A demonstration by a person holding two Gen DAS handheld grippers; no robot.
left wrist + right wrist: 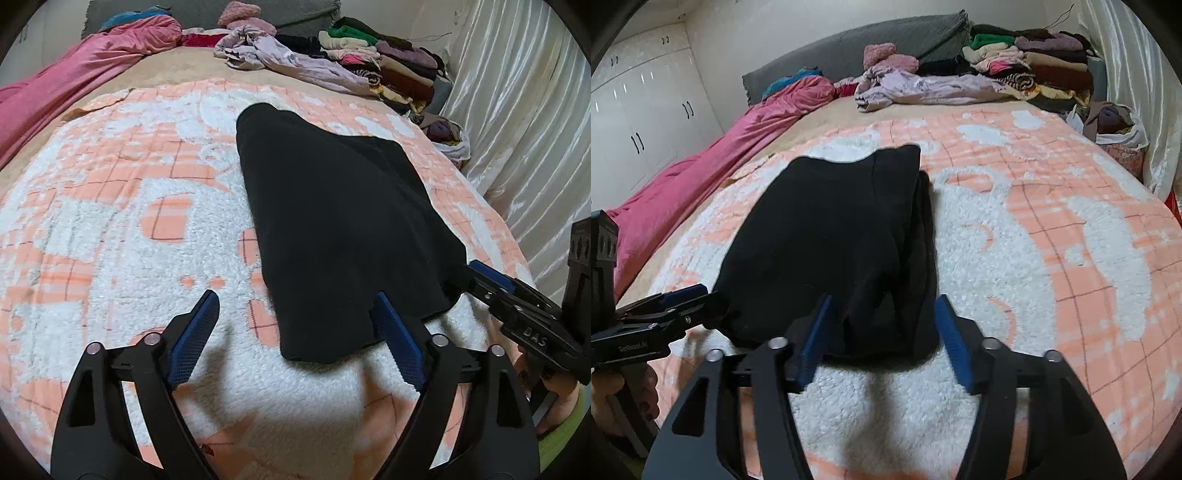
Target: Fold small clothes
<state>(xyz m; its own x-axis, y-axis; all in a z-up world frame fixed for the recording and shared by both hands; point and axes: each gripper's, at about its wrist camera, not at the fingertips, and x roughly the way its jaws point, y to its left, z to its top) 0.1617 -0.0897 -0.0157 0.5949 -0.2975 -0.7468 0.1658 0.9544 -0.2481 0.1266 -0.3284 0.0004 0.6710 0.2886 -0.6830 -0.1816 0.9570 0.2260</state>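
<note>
Lying lengthwise on the blanket point(1052, 236), the black garment point(827, 236) is sitting already folded into a long narrow shape, its right side doubled over in a thick ridge. Both grippers are hovering at the garment's near hem: the left gripper point(295, 328) is standing with its jaws wide apart, one finger just beside the hem's corner and nothing pressed between them; the right gripper point(882, 332) is also standing apart, straddling the hem's right end without pinching it. Judging from this, the lengthwise fold is looking finished and the hem is lying free. The next move is probably calling for both grippers to close on the hem's two corners and carry them toward the garment's far end, keeping the layers aligned.
</note>
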